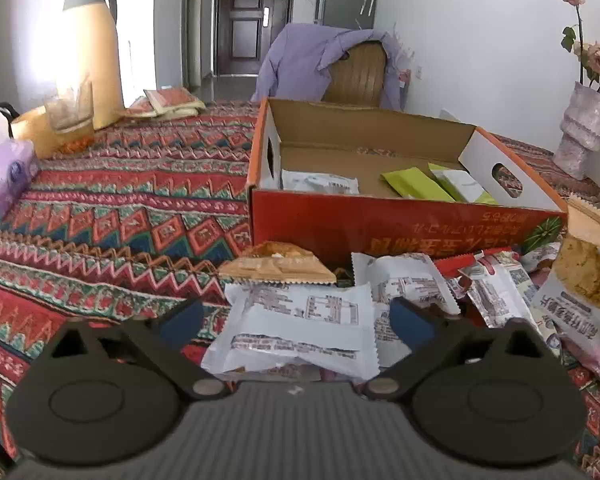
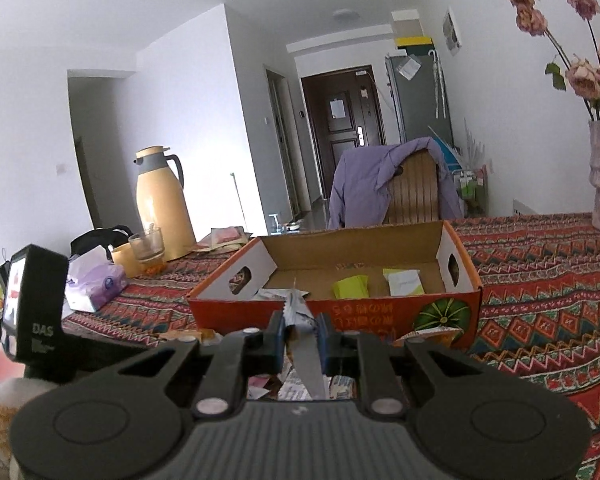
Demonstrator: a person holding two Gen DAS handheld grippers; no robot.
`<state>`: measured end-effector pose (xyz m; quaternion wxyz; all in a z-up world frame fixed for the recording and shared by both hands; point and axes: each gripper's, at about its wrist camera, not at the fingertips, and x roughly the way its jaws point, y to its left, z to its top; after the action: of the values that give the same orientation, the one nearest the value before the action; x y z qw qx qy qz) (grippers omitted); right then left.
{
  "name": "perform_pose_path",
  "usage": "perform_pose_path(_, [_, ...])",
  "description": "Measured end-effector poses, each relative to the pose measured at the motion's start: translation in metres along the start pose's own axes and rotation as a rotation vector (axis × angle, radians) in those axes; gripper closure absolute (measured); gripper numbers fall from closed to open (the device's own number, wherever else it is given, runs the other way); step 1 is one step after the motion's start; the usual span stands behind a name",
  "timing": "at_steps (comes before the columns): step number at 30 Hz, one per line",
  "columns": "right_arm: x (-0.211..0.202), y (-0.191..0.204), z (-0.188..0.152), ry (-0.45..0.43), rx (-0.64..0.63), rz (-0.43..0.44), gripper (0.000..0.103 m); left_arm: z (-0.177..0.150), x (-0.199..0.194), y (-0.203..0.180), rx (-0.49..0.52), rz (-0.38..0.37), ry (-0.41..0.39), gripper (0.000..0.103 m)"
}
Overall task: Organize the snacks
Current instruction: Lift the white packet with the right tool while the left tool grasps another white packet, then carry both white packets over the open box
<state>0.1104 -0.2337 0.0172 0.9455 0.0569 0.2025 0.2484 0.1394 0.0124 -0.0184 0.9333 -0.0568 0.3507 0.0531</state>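
My left gripper (image 1: 296, 322) is open low over a heap of snack packets on the patterned cloth. A white packet with printed labels (image 1: 300, 328) lies between its blue pads (image 1: 182, 318), which stand clear of it. Behind it lie a tan triangular packet (image 1: 278, 266) and several more wrappers (image 1: 496, 292). The open cardboard box with a red front (image 1: 380, 224) holds a white packet (image 1: 320, 182) and green packets (image 1: 416, 184). My right gripper (image 2: 300, 336) is shut on a thin silvery packet (image 2: 306, 360), seen edge-on, held just before the box (image 2: 380, 316).
A yellow thermos jug (image 1: 92, 52), a glass (image 1: 70, 112) and a purple tissue pack (image 1: 8, 176) stand at the left. A vase of dried flowers (image 1: 580, 128) is at the right. A chair draped with a purple shirt (image 1: 328, 60) stands behind the table.
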Motion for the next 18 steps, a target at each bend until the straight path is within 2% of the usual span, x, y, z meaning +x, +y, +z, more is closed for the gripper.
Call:
perform_pose_path(1, [0.002, 0.000, 0.000, 0.003, 0.003, 0.001, 0.087, 0.000, 0.002, 0.002, -0.011, -0.010, 0.009, 0.020])
perform_pose_path(4, [0.005, 0.002, -0.003, 0.008, 0.006, 0.003, 0.087, -0.002, 0.002, 0.007, -0.036, -0.025, 0.013, 0.025])
perform_pose_path(10, [0.003, 0.006, -0.004, 0.010, 0.004, 0.008, 0.087, -0.006, -0.006, 0.012, -0.021, -0.040, -0.009, 0.032])
perform_pose_path(18, [0.000, 0.009, -0.004, 0.004, -0.004, 0.006, 0.087, -0.009, -0.029, 0.020, -0.038, -0.063, -0.050, 0.034])
